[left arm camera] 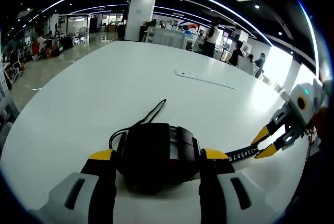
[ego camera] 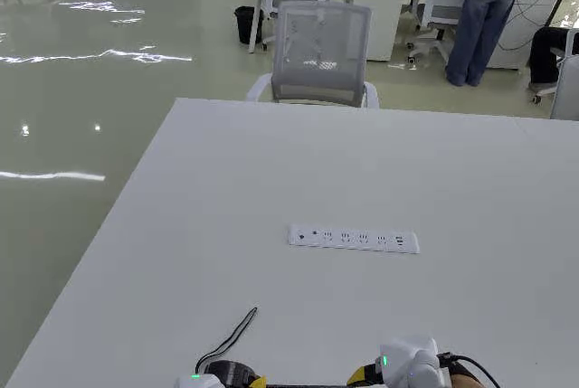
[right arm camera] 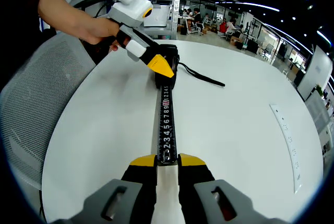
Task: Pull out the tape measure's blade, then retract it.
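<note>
The black tape measure (left arm camera: 156, 153) lies on the white table (ego camera: 362, 171) near its front edge, its numbered blade (right arm camera: 166, 125) drawn out flat along the top and its wrist strap (left arm camera: 151, 114) trailing toward the power strip (ego camera: 353, 239). The left gripper (left arm camera: 157, 156) straddles the case, yellow-tipped jaws pressed against both sides, while a hand (right arm camera: 88, 25) wrapped round its handle angles it down from above. The right gripper (right arm camera: 167, 160) points along the blade toward the case, low over the table, jaws nipped together on the blade's free end.
</note>
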Tool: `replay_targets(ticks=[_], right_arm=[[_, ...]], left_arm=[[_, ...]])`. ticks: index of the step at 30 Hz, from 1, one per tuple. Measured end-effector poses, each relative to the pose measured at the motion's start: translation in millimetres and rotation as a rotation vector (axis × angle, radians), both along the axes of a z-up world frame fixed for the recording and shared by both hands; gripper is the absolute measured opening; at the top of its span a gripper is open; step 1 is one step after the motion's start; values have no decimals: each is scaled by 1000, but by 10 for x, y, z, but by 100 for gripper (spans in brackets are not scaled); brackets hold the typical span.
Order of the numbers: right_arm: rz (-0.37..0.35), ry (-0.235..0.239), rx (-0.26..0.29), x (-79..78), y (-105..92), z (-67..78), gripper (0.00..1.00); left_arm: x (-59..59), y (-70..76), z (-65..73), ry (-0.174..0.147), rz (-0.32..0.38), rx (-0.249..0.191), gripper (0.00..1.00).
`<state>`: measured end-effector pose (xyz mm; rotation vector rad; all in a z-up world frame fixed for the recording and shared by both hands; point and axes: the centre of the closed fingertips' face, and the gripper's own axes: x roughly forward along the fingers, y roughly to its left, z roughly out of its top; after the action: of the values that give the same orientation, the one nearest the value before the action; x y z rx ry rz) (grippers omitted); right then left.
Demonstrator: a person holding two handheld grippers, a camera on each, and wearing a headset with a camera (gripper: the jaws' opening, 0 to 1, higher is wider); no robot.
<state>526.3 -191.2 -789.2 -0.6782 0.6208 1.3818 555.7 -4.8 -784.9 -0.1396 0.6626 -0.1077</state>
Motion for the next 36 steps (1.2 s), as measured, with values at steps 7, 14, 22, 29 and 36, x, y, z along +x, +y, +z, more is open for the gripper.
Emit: replay_targets(ticks=[7,14,22,29,36], right_arm=[[3,-6,6,11,56,13,13],[10,-6,9,16,102,13,13],[11,-5,11,13,130,1,13],[14,-6,20,21,208,7,13],[21,-5,27,20,286,5,13]], left_arm=[[-2,18,30,-4,9,-27,61],[2,19,30,-4,7,-34,61],[0,22,29,-4,5,-39,61],[3,27,27,-3,6,-46,61],[5,33,28,-4,2,-53,61]])
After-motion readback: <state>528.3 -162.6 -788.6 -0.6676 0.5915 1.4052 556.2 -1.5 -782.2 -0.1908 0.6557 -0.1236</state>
